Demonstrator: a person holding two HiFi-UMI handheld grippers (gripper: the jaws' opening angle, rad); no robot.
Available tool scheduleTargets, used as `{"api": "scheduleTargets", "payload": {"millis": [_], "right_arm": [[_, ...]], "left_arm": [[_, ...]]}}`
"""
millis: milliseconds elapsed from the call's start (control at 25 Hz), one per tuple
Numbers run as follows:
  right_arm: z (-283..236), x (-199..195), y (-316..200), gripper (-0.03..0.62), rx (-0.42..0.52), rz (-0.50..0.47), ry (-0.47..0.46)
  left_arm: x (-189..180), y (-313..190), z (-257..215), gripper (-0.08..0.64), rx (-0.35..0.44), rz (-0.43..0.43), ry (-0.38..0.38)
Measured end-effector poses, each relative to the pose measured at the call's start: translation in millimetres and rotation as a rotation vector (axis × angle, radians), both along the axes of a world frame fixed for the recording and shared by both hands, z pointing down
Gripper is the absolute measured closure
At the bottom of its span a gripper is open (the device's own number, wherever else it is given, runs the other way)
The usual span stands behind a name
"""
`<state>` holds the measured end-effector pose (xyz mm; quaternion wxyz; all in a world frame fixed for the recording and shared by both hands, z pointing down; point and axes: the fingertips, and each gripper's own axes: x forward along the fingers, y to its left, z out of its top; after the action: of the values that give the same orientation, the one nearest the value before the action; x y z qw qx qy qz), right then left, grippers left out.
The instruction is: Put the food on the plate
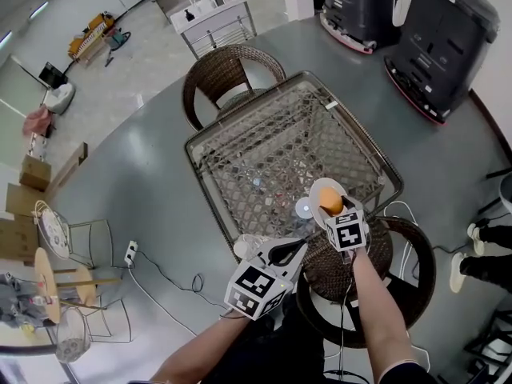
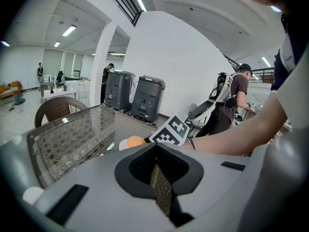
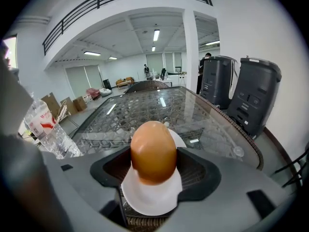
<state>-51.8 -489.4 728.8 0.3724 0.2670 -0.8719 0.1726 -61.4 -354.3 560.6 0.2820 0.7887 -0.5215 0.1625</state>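
A brown egg-shaped piece of food (image 1: 330,201) (image 3: 153,151) sits between the jaws of my right gripper (image 1: 334,210) (image 3: 153,170), which is shut on it. Directly beneath it is a white plate (image 1: 319,186) (image 3: 152,199) at the near right corner of the glass table (image 1: 272,150). Whether the food touches the plate I cannot tell. My left gripper (image 1: 288,252) (image 2: 157,178) hangs off the table's near edge, left of the right one, its jaws shut with nothing in them. Its view shows the food (image 2: 131,141) beside the right gripper's marker cube (image 2: 173,131).
A clear plastic bottle (image 1: 246,246) (image 3: 48,129) stands at the table's near edge by my left gripper. A small round lid (image 1: 304,208) lies left of the plate. Wicker chairs (image 1: 228,70) (image 1: 360,274) stand at the far and near sides. Black bins (image 1: 448,38) stand beyond.
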Motion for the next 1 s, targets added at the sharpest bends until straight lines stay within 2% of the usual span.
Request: {"api": "scheduleTargets", "payload": {"millis": [160,400,720,1000], "right_arm": [[11.4,2.2,2.8,0.291,-0.022,-0.010,0.042],[14.2,-1.9,1.8,0.291,-0.035,-0.011,0.053],[11.9,-5.3,8.3,0.290,-0.059,-0.019,0.026],[-9.8,7.5,14.6,0.288,-0.027,0.037,0.017]], "left_arm": [[2.5,1.0,-0.2,0.552,-0.006,0.001,-0.008],[0.3,1.3,-1.9,0.552,-0.006,-0.010,-0.015],[0.7,5.8,-6.8,0.552,0.003,-0.009,-0.029],[2.2,11.8,-15.9,0.552,0.032,0.034,-0.028]]}}
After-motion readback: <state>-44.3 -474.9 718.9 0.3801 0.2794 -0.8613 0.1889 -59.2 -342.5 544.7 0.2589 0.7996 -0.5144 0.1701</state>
